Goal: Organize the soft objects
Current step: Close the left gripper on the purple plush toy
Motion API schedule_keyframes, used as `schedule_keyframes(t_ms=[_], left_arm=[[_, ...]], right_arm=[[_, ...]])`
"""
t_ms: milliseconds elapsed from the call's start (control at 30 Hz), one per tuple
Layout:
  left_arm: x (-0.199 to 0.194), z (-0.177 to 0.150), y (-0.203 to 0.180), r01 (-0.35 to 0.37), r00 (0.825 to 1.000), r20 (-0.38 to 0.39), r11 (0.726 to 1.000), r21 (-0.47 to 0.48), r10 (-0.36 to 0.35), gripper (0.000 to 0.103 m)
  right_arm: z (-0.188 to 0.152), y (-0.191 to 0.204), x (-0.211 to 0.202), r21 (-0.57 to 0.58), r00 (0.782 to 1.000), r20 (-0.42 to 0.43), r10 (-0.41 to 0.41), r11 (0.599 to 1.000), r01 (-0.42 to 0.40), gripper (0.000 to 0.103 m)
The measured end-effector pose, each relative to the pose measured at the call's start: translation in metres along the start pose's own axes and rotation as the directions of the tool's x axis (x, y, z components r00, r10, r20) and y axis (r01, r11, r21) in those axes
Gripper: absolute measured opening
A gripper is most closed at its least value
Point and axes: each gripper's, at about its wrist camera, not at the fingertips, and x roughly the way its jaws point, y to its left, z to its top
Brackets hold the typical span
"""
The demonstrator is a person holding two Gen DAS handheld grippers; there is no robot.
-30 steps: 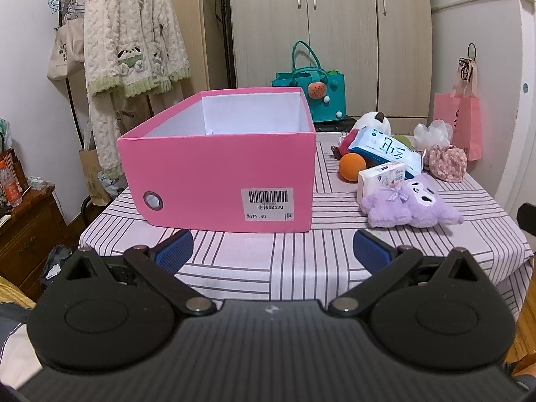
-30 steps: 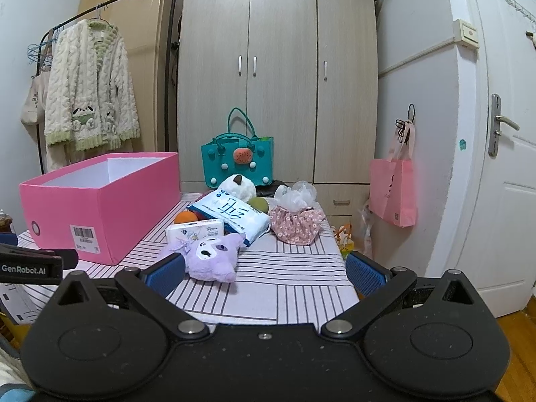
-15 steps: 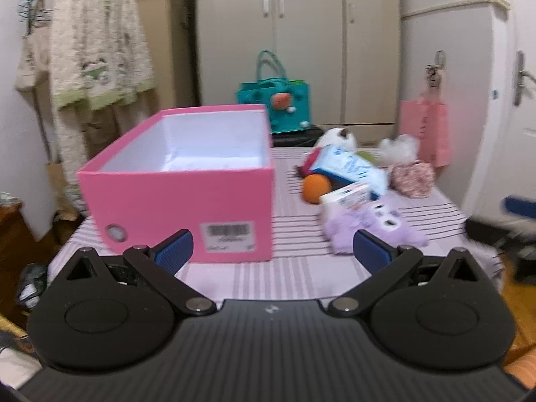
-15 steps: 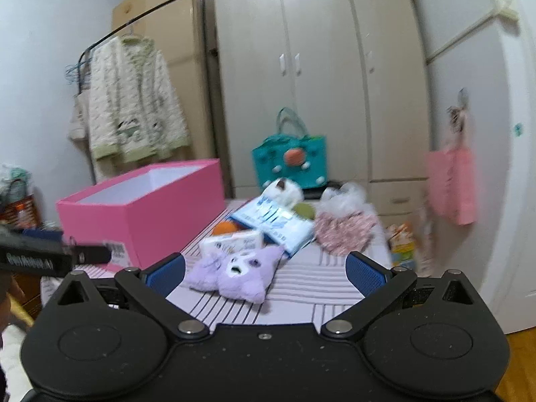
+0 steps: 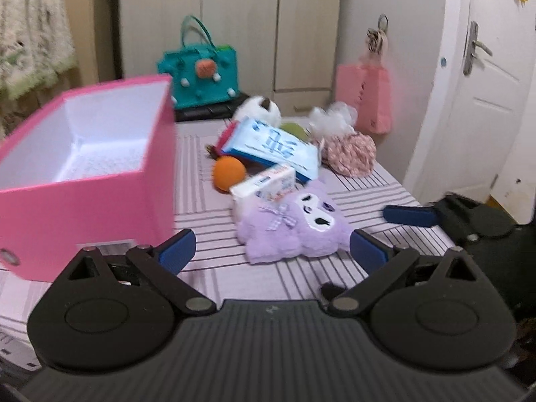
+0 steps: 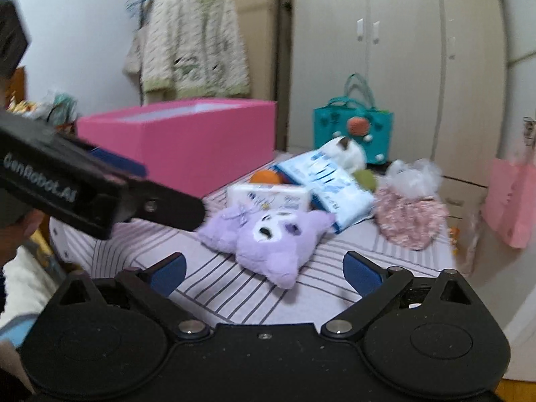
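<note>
Pink box [image 5: 100, 197], a stiff cardboard bin with a bare white floor, stands at the left of the striped table [image 5: 207, 211]; just beside it lie a slick tissue pack [image 5: 273, 145], a floppy purple plush [image 5: 294, 224] and a round orange ball [image 5: 228, 173]. Left claw [image 5: 272, 249] and right claw [image 6: 264, 271] have just been narrowing yet gape empty; I'd pinch the plush's thick middle, since its ears would only stretch.

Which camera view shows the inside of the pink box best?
The left wrist view: it looks down into the pink box, showing white walls and floor. The right wrist view shows only the outer sides and rim.
</note>
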Motion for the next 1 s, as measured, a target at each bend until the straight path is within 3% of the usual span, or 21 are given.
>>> schedule_keyframes(t_ms=[133, 267, 433, 767, 1000], left_arm=[[0.024, 0.005, 0.003, 0.070, 0.995, -0.068, 0.997, -0.033, -0.072, 0.094], [0.042, 0.009, 0.001, 0.066, 0.993, -0.092, 0.998, -0.024, -0.068, 0.093], [0.059, 0.012, 0.003, 0.078, 0.988, -0.133, 0.996, -0.040, -0.083, 0.090], [0.072, 0.009, 0.006, 0.095, 0.989, -0.101, 0.990, -0.099, -0.105, 0.087], [0.072, 0.007, 0.002, 0.081, 0.990, -0.106, 0.992, -0.101, -0.091, 0.086]], right_arm=[[0.000, -0.005, 0.016, -0.012, 0.999, -0.037, 0.032, 0.999, -0.032, 0.098], [0.002, -0.015, 0.029, 0.020, 0.997, -0.051, 0.055, 0.998, -0.054, 0.097], [0.001, -0.024, 0.038, 0.069, 0.995, -0.059, 0.075, 0.995, -0.071, 0.087], [0.000, -0.027, 0.040, 0.067, 0.997, -0.039, 0.064, 0.996, -0.062, 0.062], [-0.002, -0.024, 0.038, 0.066, 0.999, -0.031, 0.042, 0.997, -0.039, 0.058]])
